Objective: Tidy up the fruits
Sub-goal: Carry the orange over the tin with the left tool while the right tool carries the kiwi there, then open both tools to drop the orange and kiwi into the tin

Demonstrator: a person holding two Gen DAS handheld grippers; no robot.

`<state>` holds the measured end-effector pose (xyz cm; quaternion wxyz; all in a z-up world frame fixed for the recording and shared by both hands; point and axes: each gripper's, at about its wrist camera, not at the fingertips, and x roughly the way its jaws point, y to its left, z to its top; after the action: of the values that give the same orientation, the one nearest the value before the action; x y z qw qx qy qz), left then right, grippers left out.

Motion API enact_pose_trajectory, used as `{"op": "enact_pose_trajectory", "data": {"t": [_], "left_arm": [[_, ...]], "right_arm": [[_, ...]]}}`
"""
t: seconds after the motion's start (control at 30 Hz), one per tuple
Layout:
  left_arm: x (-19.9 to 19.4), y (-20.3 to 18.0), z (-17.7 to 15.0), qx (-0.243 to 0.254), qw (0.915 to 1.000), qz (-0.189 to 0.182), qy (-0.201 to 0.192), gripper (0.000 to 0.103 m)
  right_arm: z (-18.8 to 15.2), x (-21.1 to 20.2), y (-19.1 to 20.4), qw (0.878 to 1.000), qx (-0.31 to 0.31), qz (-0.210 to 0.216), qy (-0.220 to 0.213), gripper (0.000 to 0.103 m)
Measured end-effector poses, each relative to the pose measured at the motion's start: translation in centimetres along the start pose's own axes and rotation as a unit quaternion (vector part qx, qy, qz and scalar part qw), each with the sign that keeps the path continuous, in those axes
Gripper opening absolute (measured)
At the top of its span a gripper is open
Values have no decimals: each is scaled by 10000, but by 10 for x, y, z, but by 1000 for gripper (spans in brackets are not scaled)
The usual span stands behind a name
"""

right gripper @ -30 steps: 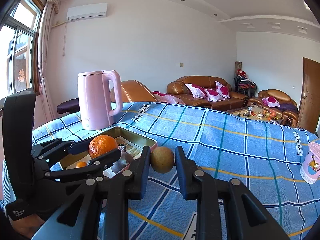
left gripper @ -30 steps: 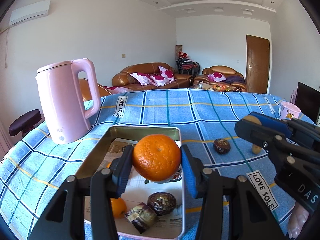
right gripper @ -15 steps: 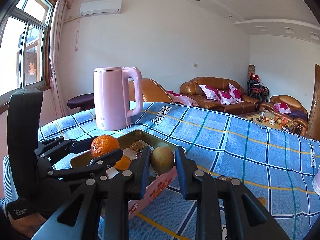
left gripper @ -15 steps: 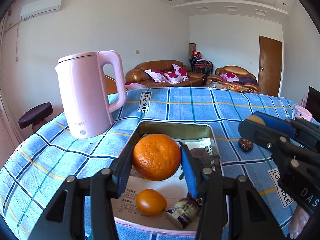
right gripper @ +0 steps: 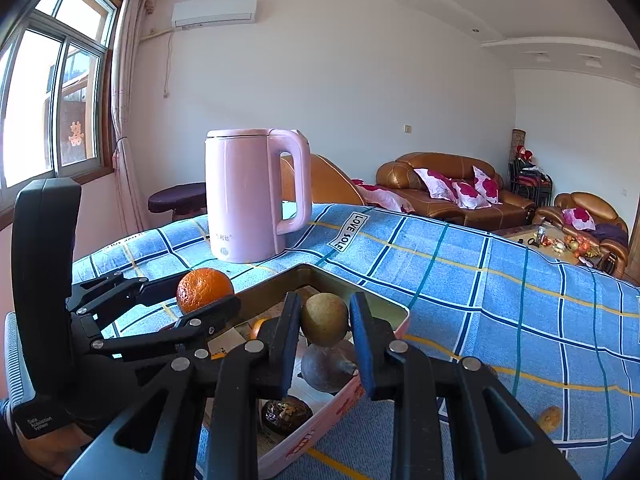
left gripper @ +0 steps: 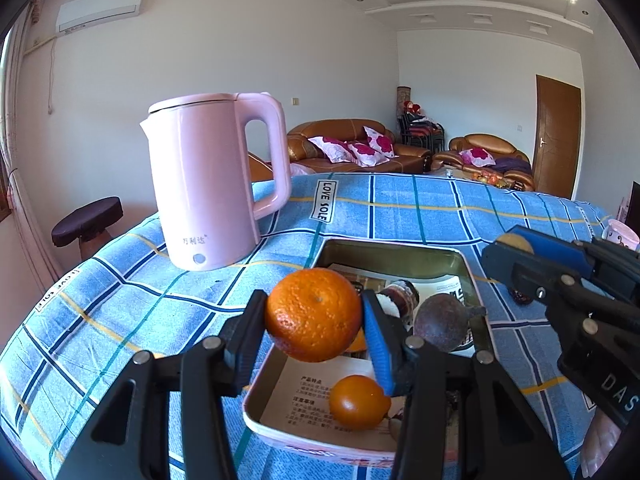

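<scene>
My left gripper (left gripper: pixel 314 320) is shut on a large orange (left gripper: pixel 314 314) and holds it above the near left edge of a rectangular tin tray (left gripper: pixel 390 248). In the right wrist view my right gripper (right gripper: pixel 325 320) is shut on a small brownish-green round fruit (right gripper: pixel 324 319) over the tray's (right gripper: pixel 394 330) right side. Inside the tray lie a small orange (left gripper: pixel 359 402), a dark purple fruit (left gripper: pixel 442 322) and a dark wrapped item (right gripper: pixel 286 414) on printed paper. The left gripper with its orange (right gripper: pixel 205 289) shows at the left of the right wrist view.
A pink kettle (left gripper: pixel 216 184) stands on the blue checked cloth (left gripper: pixel 420 208) behind the tray, to the left. A small fruit (right gripper: pixel 549 418) lies on the cloth at the right. A pink cup (left gripper: pixel 620 234) sits at the far right edge. Sofas stand behind.
Both grippers have travelled across the table with their fruits; the tray and kettle now sit further right and closer in both views, and the right gripper now hangs over the tray.
</scene>
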<state>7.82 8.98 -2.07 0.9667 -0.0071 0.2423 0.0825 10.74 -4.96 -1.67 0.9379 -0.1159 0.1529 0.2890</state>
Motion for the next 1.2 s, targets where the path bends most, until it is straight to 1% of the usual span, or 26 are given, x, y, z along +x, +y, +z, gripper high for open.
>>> {"op": "enact_pose_trajectory", "data": {"t": [0.33,0.53,0.77,0.9,0.97,1.2], "left_arm": [[6,13,-1,-54,9999,98,85,49],[12,17,-2,-28,9996,126,240,49],[19,15,-2,80,9991,80,399,49],[21,10,-1,252,9986,139,434,49],[25,10,-2,273,9981,82,553,50],[28,4,-3,374,9973,79,626,49]], "right_arm": [[2,19,10,9999,-56,82,129,27],[1,32,15,9996,-101,126,243,27],[-4,48,16,9988,-117,171,450,27],[-7,56,15,9978,-129,176,620,27],[-8,61,15,9971,-128,192,719,27],[-9,65,11,9962,-48,274,822,27]]}}
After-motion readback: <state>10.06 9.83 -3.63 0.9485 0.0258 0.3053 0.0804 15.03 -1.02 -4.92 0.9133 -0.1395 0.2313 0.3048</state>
